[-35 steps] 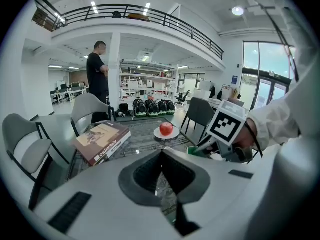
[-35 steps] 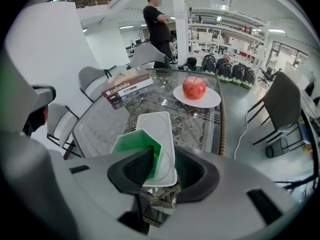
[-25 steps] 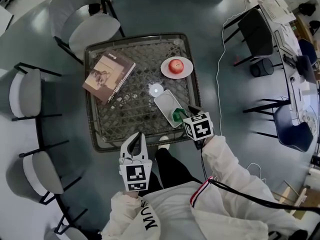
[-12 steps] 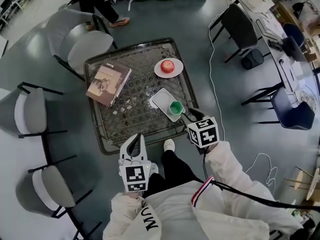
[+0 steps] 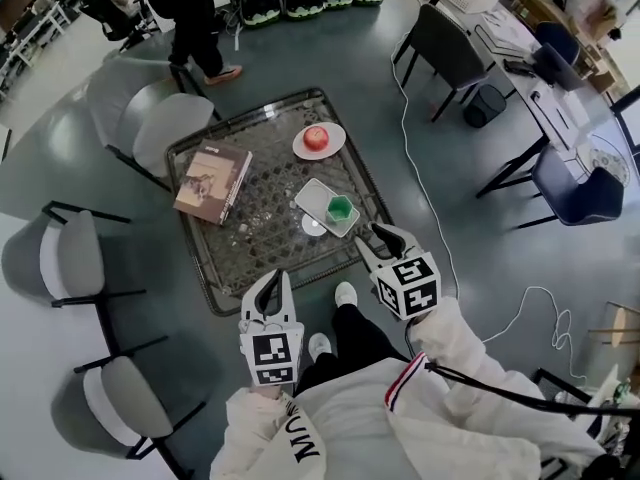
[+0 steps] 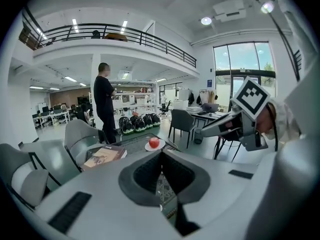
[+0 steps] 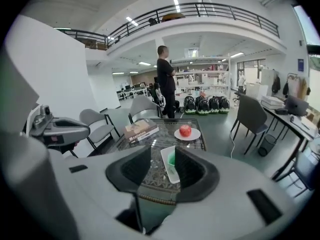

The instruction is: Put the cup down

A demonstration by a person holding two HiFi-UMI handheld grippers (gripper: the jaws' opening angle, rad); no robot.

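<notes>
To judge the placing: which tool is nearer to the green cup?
Right. The right tool is off the near right corner of the table, apart from the green cup, jaws open. The left tool is farther, beyond the near edge.

Grips the left gripper (image 5: pixel 268 286) close to the body, jaws pressed together with nothing between. Holds the right gripper (image 5: pixel 377 238) farther forward, jaws spread apart and empty. Wears white sleeves (image 5: pixel 478 366) on both arms, right elbow bent out sideways.

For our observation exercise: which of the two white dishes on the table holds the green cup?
The rectangular tray holds the green cup; the round plate carries a red apple.
</notes>
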